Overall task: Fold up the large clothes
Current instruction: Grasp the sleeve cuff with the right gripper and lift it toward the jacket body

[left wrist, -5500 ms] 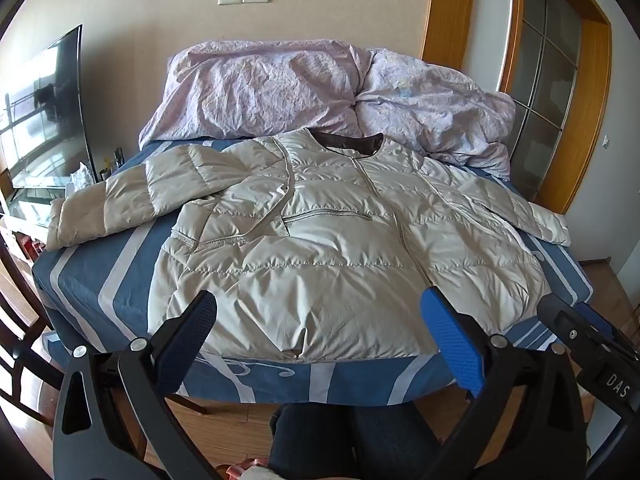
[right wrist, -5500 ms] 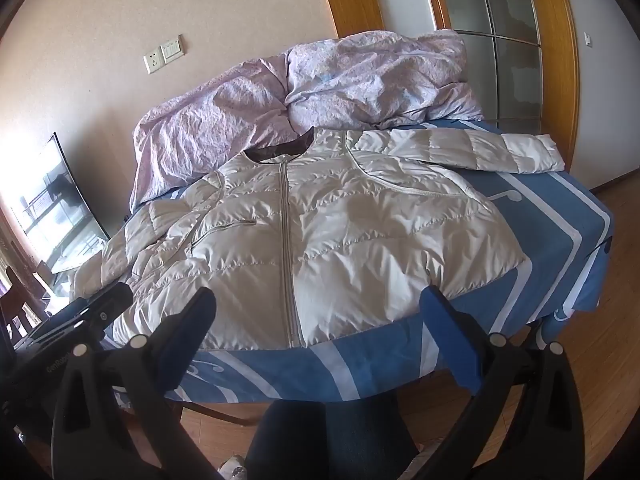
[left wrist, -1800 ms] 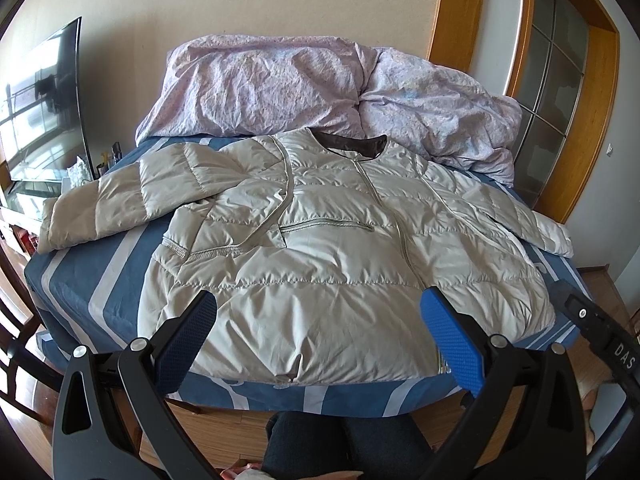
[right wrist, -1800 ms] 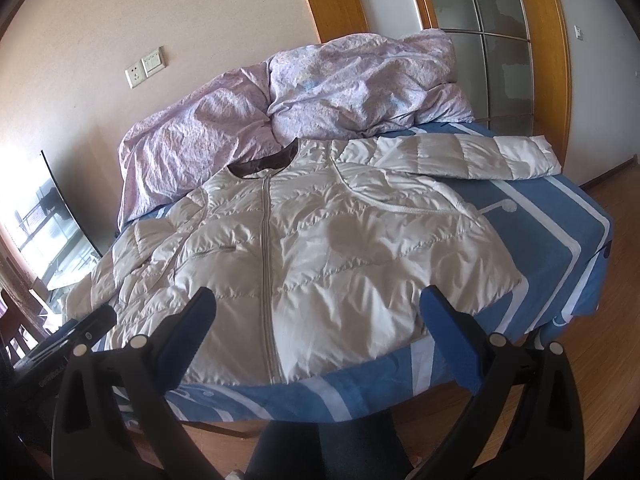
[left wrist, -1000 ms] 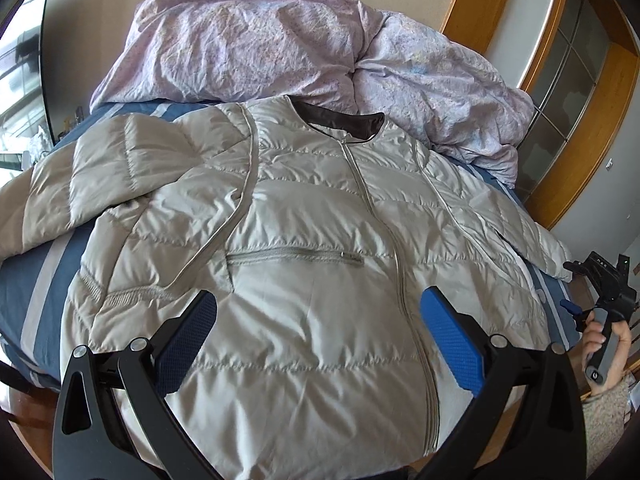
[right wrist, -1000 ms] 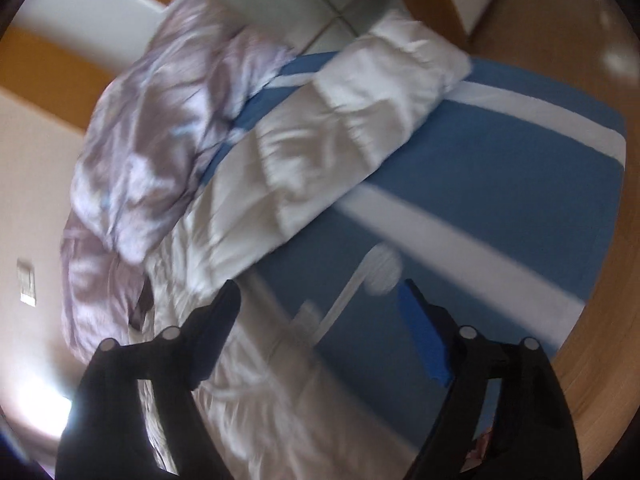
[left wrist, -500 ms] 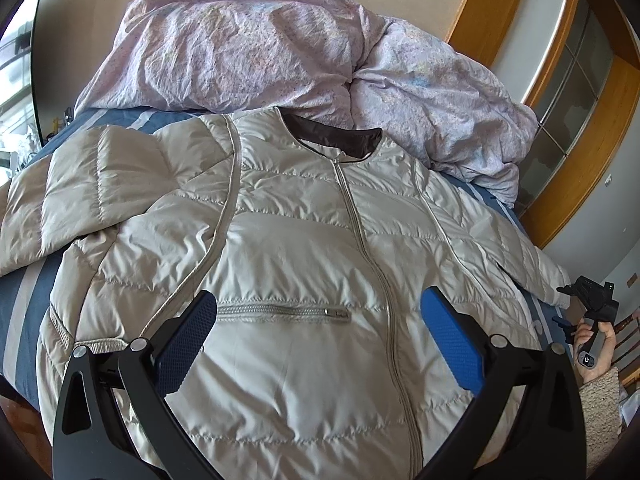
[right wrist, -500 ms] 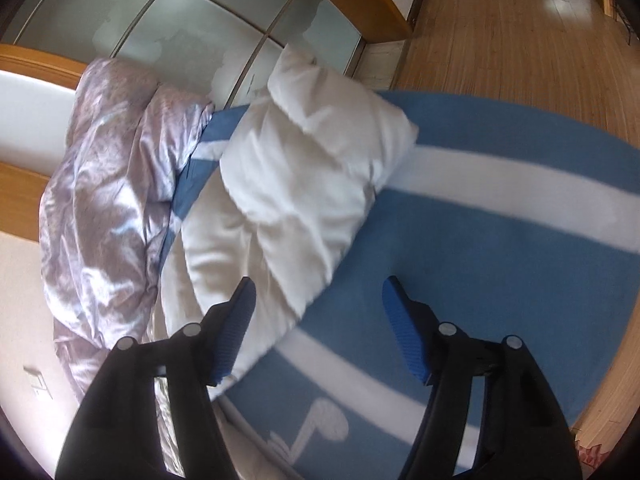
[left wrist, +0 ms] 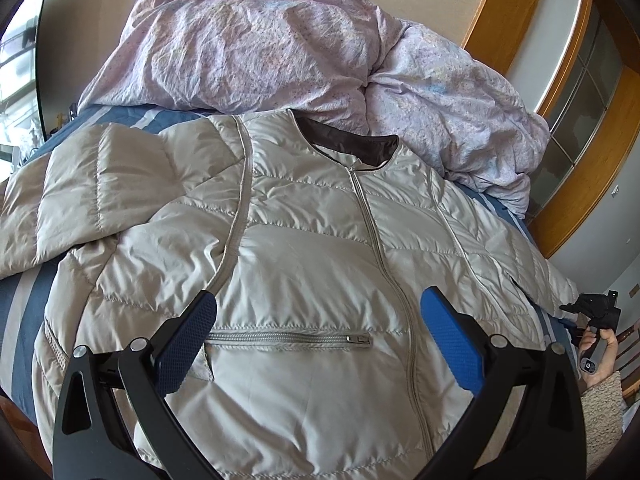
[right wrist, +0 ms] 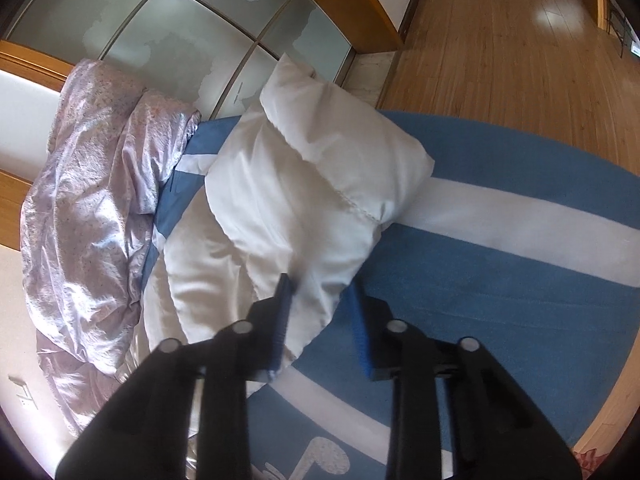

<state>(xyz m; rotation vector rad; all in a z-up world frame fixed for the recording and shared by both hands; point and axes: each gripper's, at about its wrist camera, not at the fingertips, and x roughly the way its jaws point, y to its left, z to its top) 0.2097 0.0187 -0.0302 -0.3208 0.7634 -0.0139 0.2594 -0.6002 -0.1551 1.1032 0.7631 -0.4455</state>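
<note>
Puffer jacket flat on bed, zipped, collar toward the lilac duvet.
Left hand-held gripper spread wide above jacket front. Right hand-held gripper narrowed, pinching the sleeve near the cuff.

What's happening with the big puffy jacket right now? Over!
Left gripper open above jacket front. Right gripper closing around sleeve end, grip unconfirmed. Jacket flat, zipped, unfolded. Quilt beyond collar, not blocking.

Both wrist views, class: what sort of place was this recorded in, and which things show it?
Most likely a bedroom at home. A bed with a blue striped sheet carries a crumpled lilac duvet and a beige puffer jacket, beside wood-framed frosted glass doors and a wooden floor.
</note>
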